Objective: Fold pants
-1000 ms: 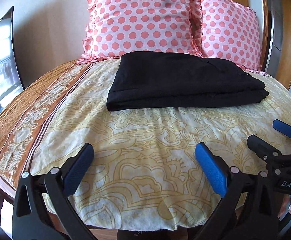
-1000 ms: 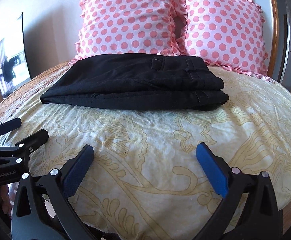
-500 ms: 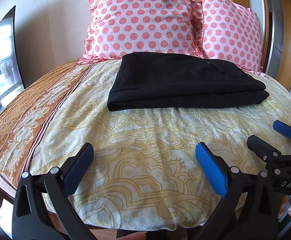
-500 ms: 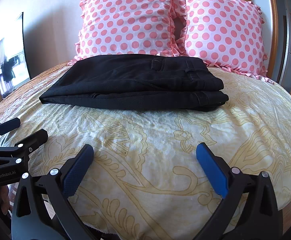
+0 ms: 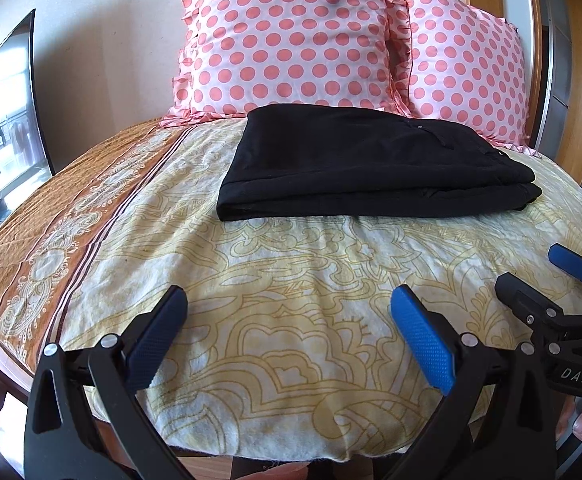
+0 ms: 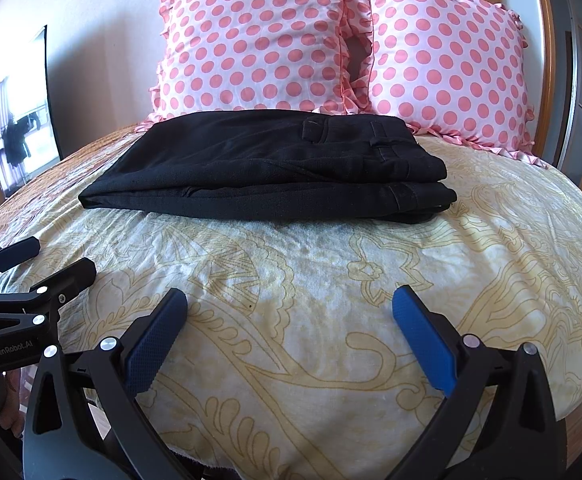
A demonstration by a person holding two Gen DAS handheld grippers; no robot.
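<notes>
Left wrist view: left gripper (image 5: 287, 340) and right gripper (image 6: 291, 340) gape empty over the near bedspread (image 5: 311, 288). Beyond, black pants (image 6: 267, 172) lie folded before the pillows (image 6: 259, 40); soft, limp, probably light—best pinched at the stacked waistband edge.

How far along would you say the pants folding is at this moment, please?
Done, by the look of it: the black pants lie in a compact layered stack on the bedspread, in front of the polka-dot pillows. In hand: nothing; the left gripper and right gripper are both open, short of the pants. Left: at most a final tidy.
</notes>
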